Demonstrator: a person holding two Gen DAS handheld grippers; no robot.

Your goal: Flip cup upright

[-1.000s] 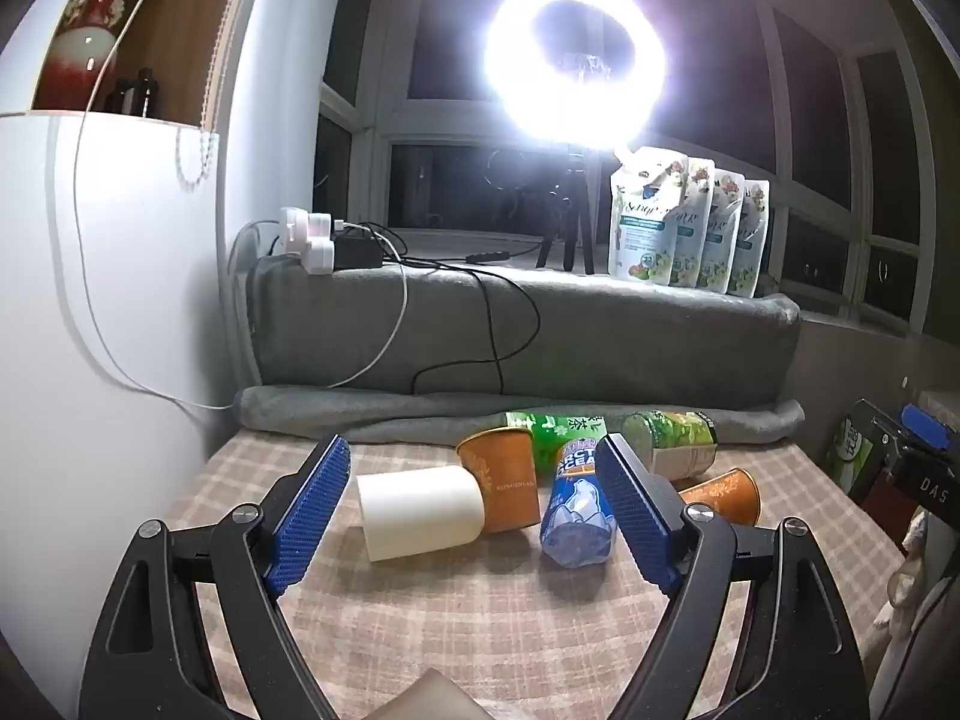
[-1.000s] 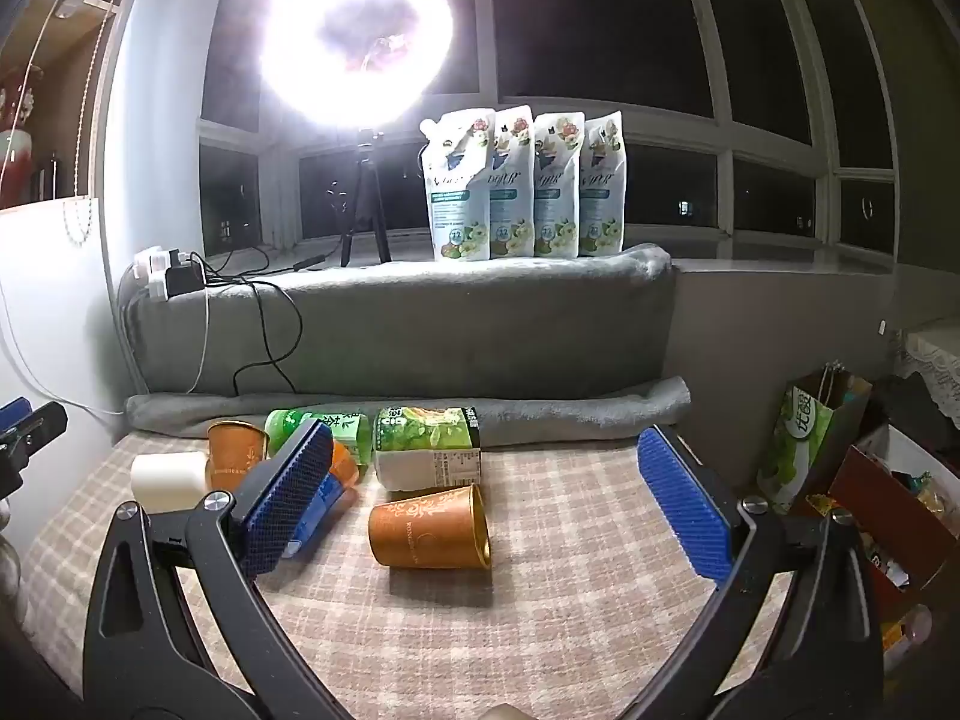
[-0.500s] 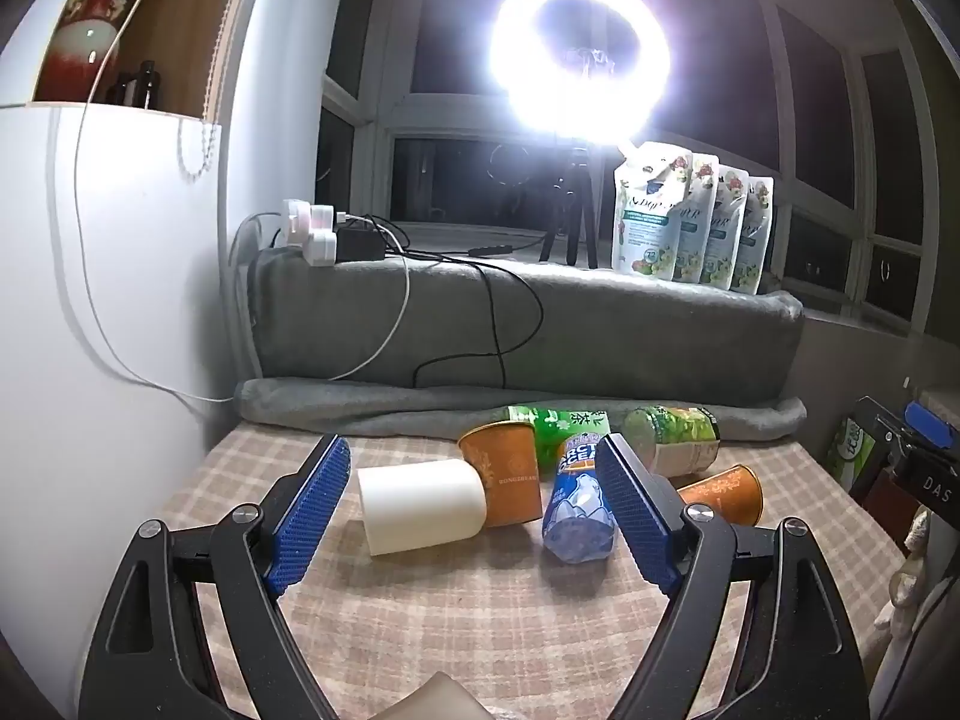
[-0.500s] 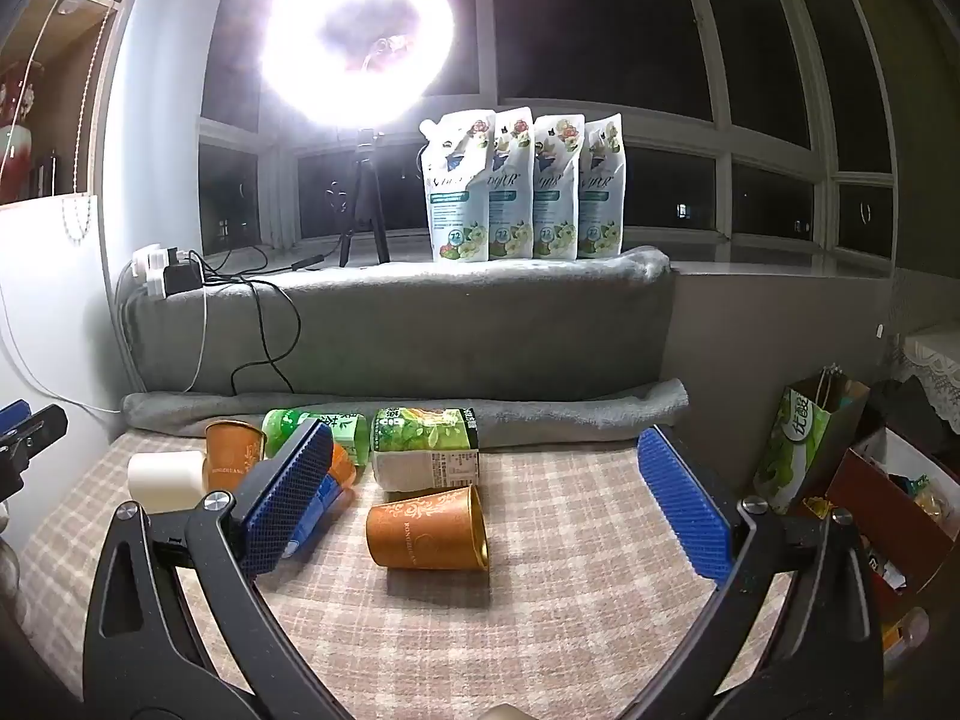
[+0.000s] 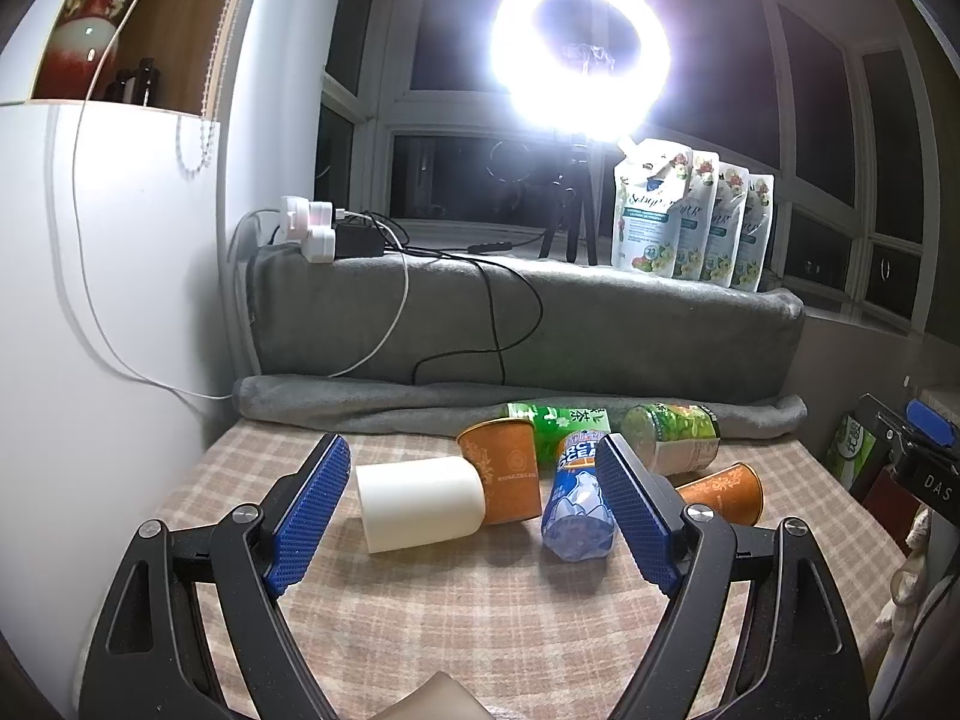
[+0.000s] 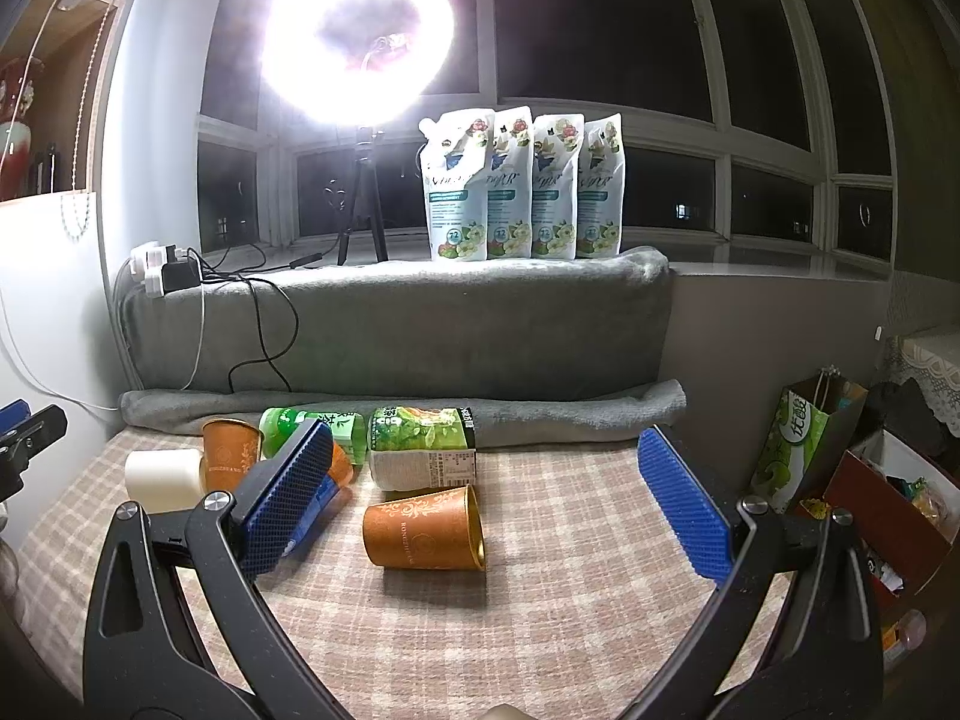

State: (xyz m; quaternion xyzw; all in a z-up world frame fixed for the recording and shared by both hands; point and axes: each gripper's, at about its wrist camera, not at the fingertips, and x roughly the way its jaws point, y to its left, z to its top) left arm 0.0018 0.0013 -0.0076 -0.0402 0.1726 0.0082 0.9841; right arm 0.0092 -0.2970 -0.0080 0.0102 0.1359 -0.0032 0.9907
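Note:
A white cup (image 5: 420, 501) lies on its side on the checked tablecloth, its mouth toward the right, touching an upright orange paper cup (image 5: 501, 471). A second orange cup (image 6: 423, 528) lies on its side, mouth to the right; it also shows in the left wrist view (image 5: 723, 492). My left gripper (image 5: 471, 510) is open and empty, its blue pads either side of the white cup but nearer the camera. My right gripper (image 6: 486, 498) is open and empty, with the lying orange cup between and beyond its fingers.
Two green bottles (image 6: 423, 447) (image 5: 561, 423) and a blue bottle (image 5: 579, 501) lie among the cups. A grey blanket roll (image 6: 576, 411) and padded ledge bound the table's back. A white cabinet (image 5: 90, 300) stands left. Bags and boxes (image 6: 804, 444) sit off the right edge.
Both grippers stay open. The left view has shifted slightly, so the cups sit a little higher between its fingers. The right view has hardly changed.

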